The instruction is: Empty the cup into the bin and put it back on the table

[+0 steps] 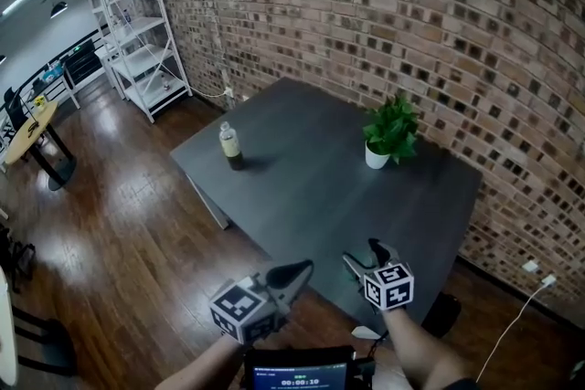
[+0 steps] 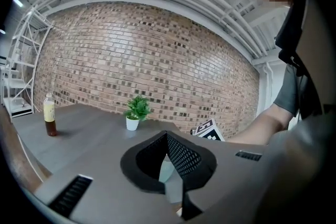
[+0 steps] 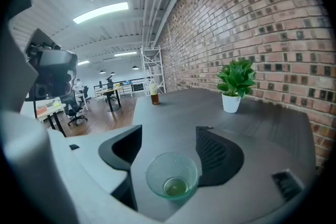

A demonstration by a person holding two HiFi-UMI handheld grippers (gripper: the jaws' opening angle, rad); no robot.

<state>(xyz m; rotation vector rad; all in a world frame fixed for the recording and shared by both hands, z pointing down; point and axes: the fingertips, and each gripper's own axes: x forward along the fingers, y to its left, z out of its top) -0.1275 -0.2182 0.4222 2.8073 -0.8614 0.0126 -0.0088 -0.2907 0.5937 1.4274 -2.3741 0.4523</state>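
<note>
Room: brick wall point(image 1: 411, 14) behind a dark grey table point(image 1: 311, 187); wooden floor point(image 1: 119, 233) at left, white shelving rack point(image 1: 137, 32) in the upper left of the head view.

On the table: bottle point(image 1: 230, 146) with dark liquid, left of centre; potted plant point(image 1: 390, 134) in a white pot, right of centre near the wall. The two are well apart.

Right gripper point(image 3: 170, 136), lower centre-right of the head view, over the near table edge: jaws apart. Clear cup point(image 3: 171, 176) stands upright on the table between them, at the lower centre of the right gripper view, close to the right-hand jaw and clear of the left-hand one. It holds a small greenish residue at the bottom.

Left gripper point(image 2: 167, 136), lower centre-left of the head view: jaws closed tip to tip, nothing between them.
</note>
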